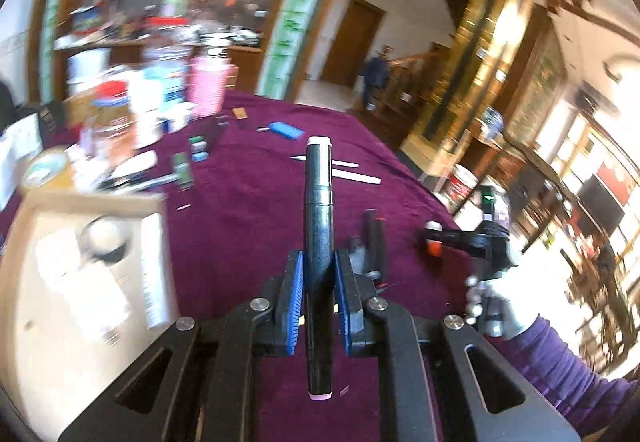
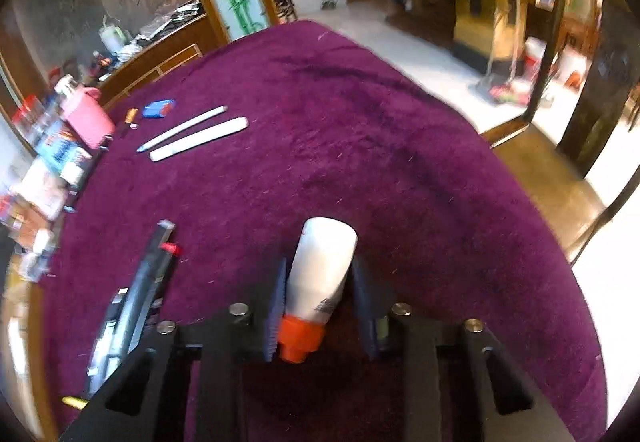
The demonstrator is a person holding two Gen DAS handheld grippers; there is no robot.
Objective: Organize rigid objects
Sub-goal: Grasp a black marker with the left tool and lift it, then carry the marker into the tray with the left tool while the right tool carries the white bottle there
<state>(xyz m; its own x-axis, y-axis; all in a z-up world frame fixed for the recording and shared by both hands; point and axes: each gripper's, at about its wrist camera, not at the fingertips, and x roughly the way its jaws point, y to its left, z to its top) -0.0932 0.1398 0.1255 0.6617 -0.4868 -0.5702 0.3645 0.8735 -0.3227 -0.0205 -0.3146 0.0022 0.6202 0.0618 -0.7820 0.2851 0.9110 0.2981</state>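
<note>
Left gripper (image 1: 319,284) is clamped on the marker (image 1: 319,242), blue pads (image 1: 295,302) pressed to its barrel at centre frame, above the purple cloth (image 1: 248,202). The marker is a long black cylinder, glossy, with a pale pink cap at each end, pointing straight away from the camera. At lower left sits an open cardboard box (image 1: 24,282); two white sticks (image 1: 356,174) lie on the cloth just beyond the marker's far tip.

Over on the right: right gripper (image 2: 320,298) is pinching the bottle (image 2: 322,270), low centre of its frame. The bottle is white, smooth, rounded at the far end, with an orange cap (image 2: 299,340) toward the camera. From the left view that same gripper (image 1: 434,238) shows at mid-right, the orange and white visible between its fingers.
</note>
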